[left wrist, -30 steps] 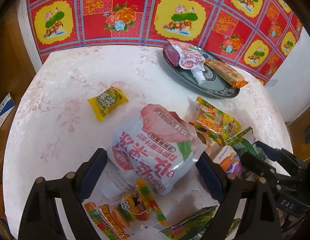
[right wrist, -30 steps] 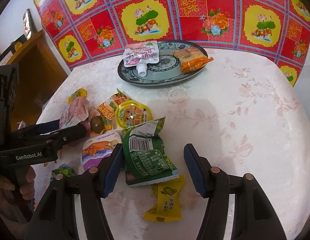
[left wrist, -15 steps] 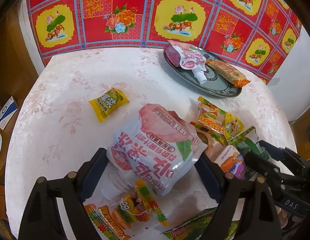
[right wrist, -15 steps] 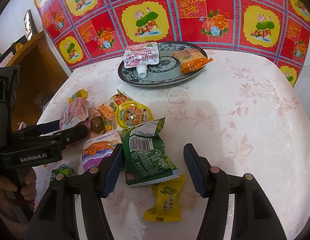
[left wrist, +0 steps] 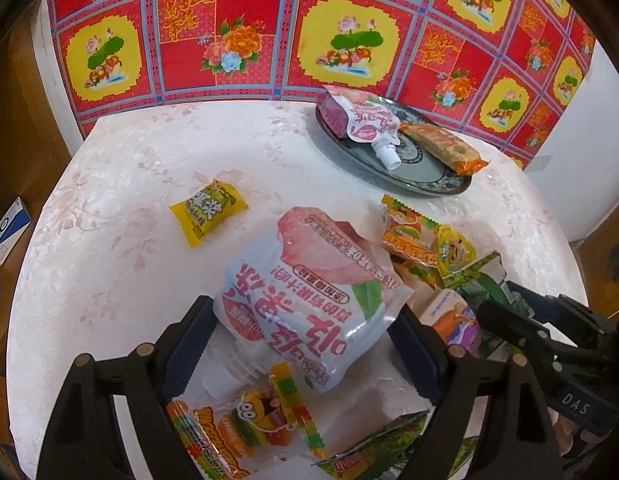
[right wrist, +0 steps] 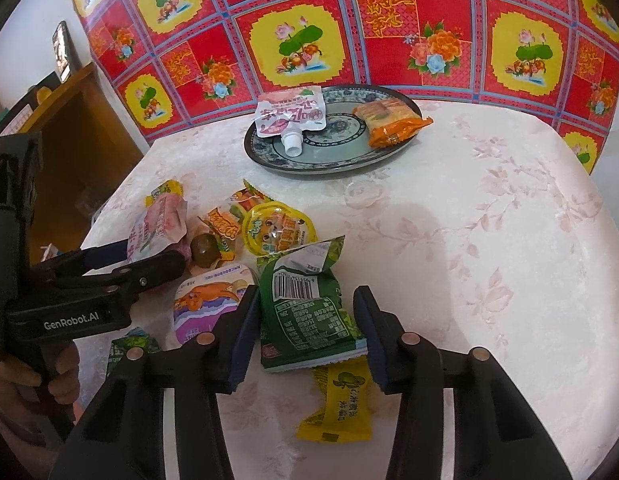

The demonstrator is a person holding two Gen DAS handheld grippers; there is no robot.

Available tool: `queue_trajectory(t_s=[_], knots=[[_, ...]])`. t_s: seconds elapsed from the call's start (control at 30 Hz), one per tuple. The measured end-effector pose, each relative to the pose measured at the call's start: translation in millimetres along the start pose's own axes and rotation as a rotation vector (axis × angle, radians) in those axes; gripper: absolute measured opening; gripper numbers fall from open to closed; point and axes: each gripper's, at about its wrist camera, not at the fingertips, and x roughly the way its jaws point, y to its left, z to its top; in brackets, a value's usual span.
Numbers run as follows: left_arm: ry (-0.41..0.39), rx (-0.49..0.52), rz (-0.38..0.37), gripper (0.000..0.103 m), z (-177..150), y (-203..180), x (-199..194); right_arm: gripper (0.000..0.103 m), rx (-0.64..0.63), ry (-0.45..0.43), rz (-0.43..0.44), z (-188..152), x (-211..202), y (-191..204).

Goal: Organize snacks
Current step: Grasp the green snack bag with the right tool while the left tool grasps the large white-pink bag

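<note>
Closing in, the right tool (right wrist: 305, 320) now grasps the green packet (right wrist: 305, 312).

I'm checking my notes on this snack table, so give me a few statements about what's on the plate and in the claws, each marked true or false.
1. The plate holds a spouted pink pouch and an orange packet. True.
2. The right claw has a green snack bag between its jaws. True.
3. The left claw brackets a yellow candy. False: it brackets a large pink-and-white spouted pouch.
4. The plate is empty. False: two items lie on it.
5. A yellow candy lies on the green bag. False: it lies partly under it.
</note>
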Motion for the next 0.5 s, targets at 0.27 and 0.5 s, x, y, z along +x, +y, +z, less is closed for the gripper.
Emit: queue_trajectory(t_s=[0.27, 0.5], knots=[[-0.024, 0.007, -0.003, 0.089, 2.1, -2.2, -8.4, 0.047, -0.003, -0.009, -0.003, -0.4, -0.7, -0.8], [-0.043, 0.013, -0.010, 0.089, 5.1, -3.1, -15.2, 0.046, -0.004, -0.018, -0.009, -0.9, -2.1, 0.7]])
